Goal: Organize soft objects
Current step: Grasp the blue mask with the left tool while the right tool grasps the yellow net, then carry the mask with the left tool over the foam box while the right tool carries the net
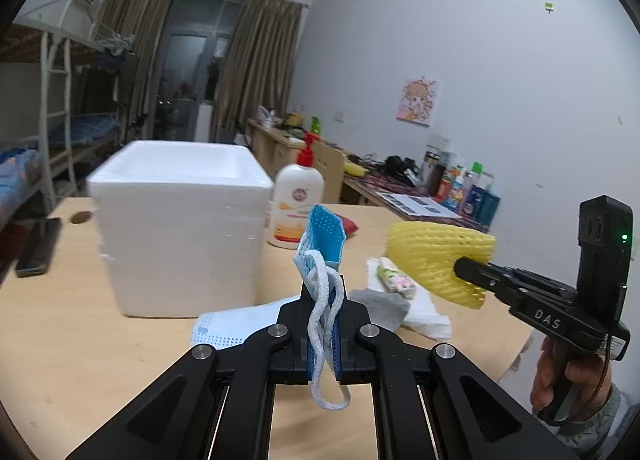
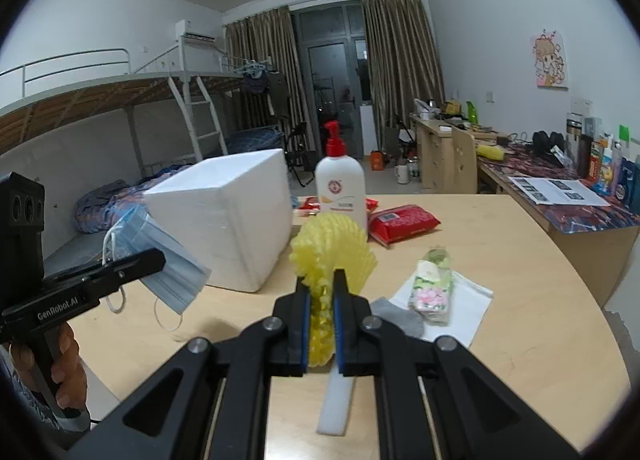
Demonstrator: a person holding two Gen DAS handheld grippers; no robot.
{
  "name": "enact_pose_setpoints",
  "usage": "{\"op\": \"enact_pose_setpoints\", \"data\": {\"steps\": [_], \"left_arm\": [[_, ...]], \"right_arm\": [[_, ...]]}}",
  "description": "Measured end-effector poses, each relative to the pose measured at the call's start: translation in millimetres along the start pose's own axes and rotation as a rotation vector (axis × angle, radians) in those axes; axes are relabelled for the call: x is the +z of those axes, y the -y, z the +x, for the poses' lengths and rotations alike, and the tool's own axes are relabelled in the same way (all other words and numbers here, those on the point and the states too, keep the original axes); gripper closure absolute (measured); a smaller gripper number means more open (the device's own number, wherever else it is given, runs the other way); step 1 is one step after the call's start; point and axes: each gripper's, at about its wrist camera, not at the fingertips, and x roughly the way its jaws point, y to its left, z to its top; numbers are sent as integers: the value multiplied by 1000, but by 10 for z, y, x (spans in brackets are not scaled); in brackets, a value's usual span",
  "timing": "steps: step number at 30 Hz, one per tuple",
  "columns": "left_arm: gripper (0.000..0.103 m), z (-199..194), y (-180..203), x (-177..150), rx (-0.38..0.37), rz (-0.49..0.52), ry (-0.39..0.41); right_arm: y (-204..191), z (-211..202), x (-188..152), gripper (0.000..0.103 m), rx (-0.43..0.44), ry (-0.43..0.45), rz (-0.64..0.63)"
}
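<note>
Table (image 2: 520,260): white foam box (image 2: 224,220) at left, white pump bottle (image 2: 340,188) just right of it.
Behind bottle: red wipes packet (image 2: 404,220).
Before my tongs: grey sock (image 2: 396,316), white napkin (image 2: 460,300) under floral tissue pack (image 2: 432,288).

Dim, even indoor light, soft shadows on tabletop (image 2: 500,260). Heavy fisheye bend, black vignette at corners. Slight motion blur.
</note>
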Motion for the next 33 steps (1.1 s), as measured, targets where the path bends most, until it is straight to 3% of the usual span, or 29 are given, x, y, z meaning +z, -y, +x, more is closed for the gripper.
{"op": "enact_pose_setpoints", "data": {"steps": [12, 19, 29, 33], "left_arm": [[97, -631, -160, -77, 124, -9, 68], [97, -1043, -159, -116, 182, 35, 132], [97, -1226, -43, -217, 213, 64, 158], [97, -1296, 21, -253, 257, 90, 177]], "right_arm": [[-221, -206, -30, 91, 42, 66, -17], [-423, -337, -115, 91, 65, 107, -32], [-680, -415, -248, 91, 105, 119, -77], [-750, -491, -273, 91, 117, 141, -86]]}}
